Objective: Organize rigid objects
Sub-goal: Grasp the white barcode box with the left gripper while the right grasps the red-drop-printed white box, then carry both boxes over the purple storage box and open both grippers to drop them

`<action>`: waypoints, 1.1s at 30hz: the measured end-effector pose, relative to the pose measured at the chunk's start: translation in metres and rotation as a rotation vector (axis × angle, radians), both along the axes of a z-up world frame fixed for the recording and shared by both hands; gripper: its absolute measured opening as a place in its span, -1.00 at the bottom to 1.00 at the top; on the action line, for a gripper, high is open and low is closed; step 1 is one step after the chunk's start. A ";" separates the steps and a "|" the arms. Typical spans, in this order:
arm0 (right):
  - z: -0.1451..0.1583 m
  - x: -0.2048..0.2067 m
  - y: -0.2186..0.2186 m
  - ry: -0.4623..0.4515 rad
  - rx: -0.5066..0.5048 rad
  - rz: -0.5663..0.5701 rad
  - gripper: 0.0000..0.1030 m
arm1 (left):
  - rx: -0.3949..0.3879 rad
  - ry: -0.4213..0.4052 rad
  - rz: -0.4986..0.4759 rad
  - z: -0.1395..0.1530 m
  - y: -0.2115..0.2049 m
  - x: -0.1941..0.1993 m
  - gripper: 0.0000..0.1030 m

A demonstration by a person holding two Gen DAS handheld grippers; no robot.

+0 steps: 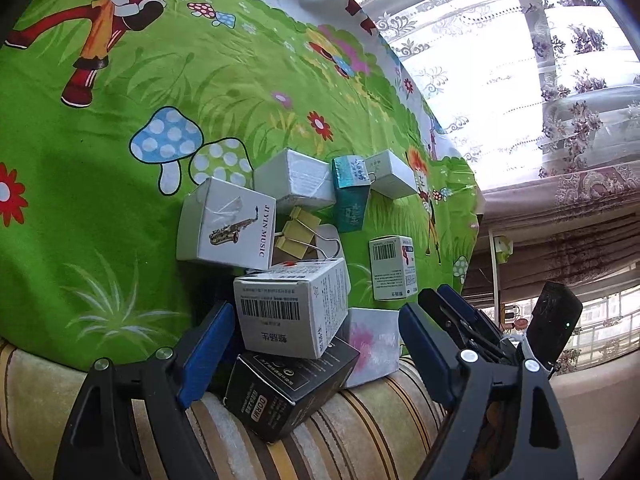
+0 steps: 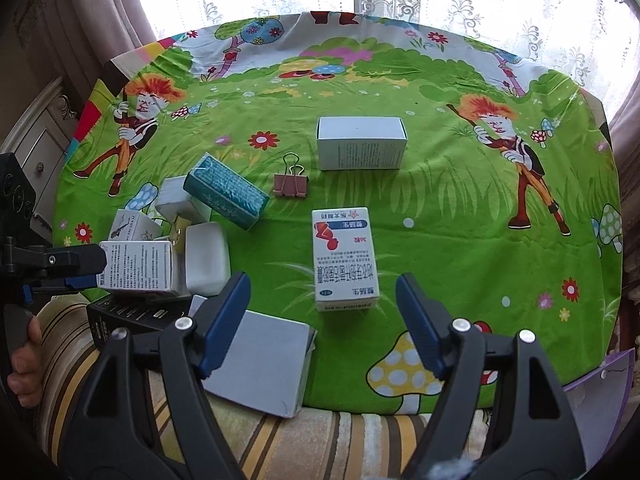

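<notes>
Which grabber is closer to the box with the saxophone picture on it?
Left. The left gripper hangs open over the heap of boxes, just short of the saxophone box. The right gripper is open off to the side, facing a lone medicine box.

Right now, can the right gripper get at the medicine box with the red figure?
Probably yes. The right gripper is open, the medicine box lies flat just ahead between its fingers, and nothing blocks it.
</notes>
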State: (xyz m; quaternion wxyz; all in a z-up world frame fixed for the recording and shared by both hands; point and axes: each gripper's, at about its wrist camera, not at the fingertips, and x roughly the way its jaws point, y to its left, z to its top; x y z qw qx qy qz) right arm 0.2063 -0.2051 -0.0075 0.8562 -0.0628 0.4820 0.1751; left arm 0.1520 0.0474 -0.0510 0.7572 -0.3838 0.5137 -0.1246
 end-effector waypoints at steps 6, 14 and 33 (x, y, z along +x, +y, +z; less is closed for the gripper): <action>-0.011 0.013 0.007 0.017 -0.012 0.010 0.51 | 0.008 -0.001 -0.019 -0.003 -0.004 0.005 0.55; -0.028 0.031 0.014 0.057 -0.039 0.014 0.18 | 0.023 0.015 -0.023 -0.010 -0.005 0.007 -0.05; -0.006 0.008 -0.006 -0.021 0.013 -0.029 -0.14 | 0.010 -0.102 0.011 0.009 -0.003 -0.005 -0.10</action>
